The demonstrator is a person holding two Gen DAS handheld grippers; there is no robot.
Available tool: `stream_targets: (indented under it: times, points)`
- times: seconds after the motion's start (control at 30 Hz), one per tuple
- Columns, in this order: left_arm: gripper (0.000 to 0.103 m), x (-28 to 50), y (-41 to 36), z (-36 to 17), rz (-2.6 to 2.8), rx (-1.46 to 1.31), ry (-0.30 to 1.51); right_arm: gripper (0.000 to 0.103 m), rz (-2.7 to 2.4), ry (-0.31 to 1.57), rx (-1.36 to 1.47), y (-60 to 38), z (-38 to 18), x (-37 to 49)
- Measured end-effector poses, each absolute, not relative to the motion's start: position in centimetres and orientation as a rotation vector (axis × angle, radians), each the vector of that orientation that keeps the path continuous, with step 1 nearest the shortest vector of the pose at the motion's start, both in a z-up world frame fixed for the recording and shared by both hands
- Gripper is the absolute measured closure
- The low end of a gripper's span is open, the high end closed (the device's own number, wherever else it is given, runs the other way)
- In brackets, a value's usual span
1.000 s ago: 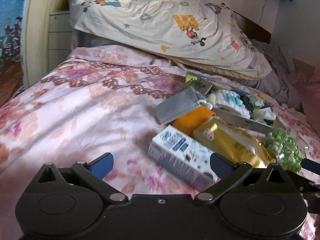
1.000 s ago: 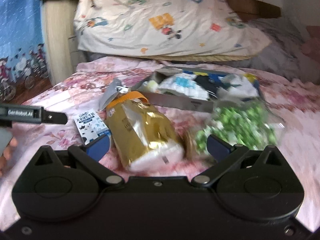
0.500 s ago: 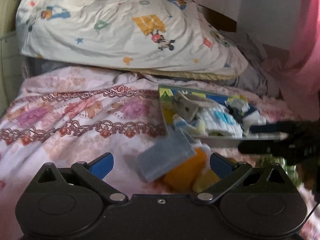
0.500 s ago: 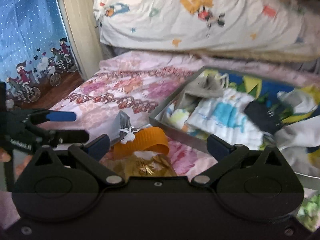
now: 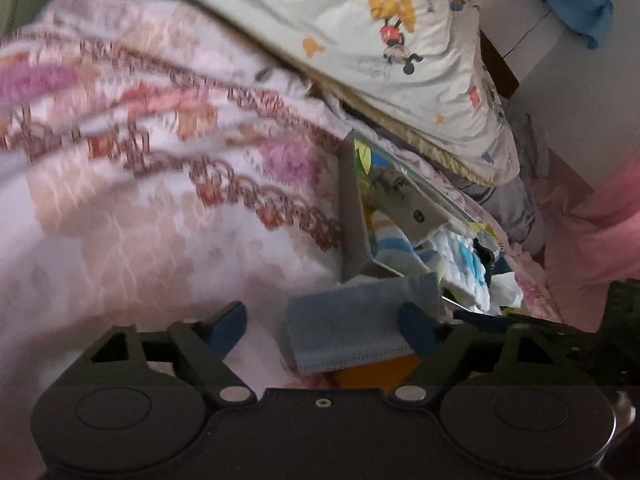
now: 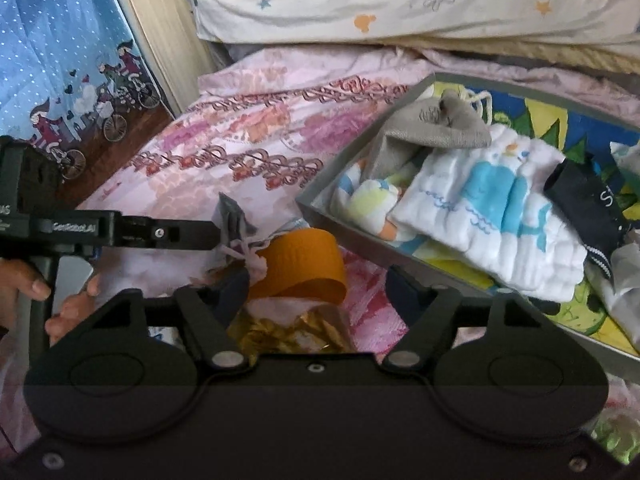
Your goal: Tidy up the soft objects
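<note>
A blue-grey face mask lies on the floral bedspread between the fingers of my left gripper, which is open; its right finger overlaps the mask's edge. From the right wrist view, the left gripper reaches in from the left with its tip at the crumpled mask. My right gripper is open just above the orange collar of a gold bag. A grey tray holds a grey cloth, a white whale-print cloth and a dark cloth.
A cartoon-print pillow lies behind the tray. A hand holds the left gripper's handle. A green bag shows at the lower right. A blue curtain and wood floor border the bed on the left.
Both grippers moved forward and down toward the tray end of the pile. The left one tilted and now straddles the mask. Both pairs of fingers stand closer together than before.
</note>
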State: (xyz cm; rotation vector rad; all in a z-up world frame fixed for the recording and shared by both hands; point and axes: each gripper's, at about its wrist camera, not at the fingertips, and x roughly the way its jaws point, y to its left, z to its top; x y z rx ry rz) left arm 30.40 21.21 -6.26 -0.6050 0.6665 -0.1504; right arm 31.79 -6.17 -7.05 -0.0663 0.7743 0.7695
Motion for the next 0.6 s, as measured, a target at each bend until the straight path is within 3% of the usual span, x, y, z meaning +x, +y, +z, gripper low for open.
stream_targets:
  times: [0.13,0.27,0.37,0.6]
  points:
    - [0.029,31.0,21.0,-6.9,-0.188,-0.621,0.666,0.048,0.781,0.803,-0.059,-5.4,-8.0,33.2]
    - [0.052,31.5,20.5,-7.1,-0.223,-0.616,0.675,0.065,0.796,0.823,-0.062,-4.8,-8.3,33.5]
    - [0.057,31.6,20.3,-7.3,-0.228,-0.621,0.673,0.069,0.794,0.834,-0.055,-4.6,-8.7,33.9]
    - [0.083,31.7,20.9,-7.6,-0.202,-0.653,0.675,0.077,0.785,0.833,-0.069,-4.3,-8.9,33.8]
